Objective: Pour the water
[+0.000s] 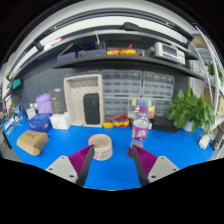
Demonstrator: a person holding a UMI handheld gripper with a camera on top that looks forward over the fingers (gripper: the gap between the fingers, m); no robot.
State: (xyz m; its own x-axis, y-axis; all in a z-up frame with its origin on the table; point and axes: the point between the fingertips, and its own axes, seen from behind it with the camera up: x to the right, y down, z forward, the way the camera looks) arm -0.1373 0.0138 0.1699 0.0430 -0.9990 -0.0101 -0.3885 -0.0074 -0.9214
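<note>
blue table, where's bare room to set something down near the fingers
Bare blue table lies between and just ahead of the open gripper, bordered by the tan round cup and the clear plastic water bottle. Beyond those, the back is crowded: white box, purple jug, green potted plant.

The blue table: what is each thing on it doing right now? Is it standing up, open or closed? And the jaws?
Water bottle: upright on the blue table, cap on, beyond the right finger, not held.
Round tan cup: upright, open top, just ahead of the fingers; contents cannot be seen.
Potted plant: upright at the far right.
Gripper: jaws open, holding nothing.
</note>
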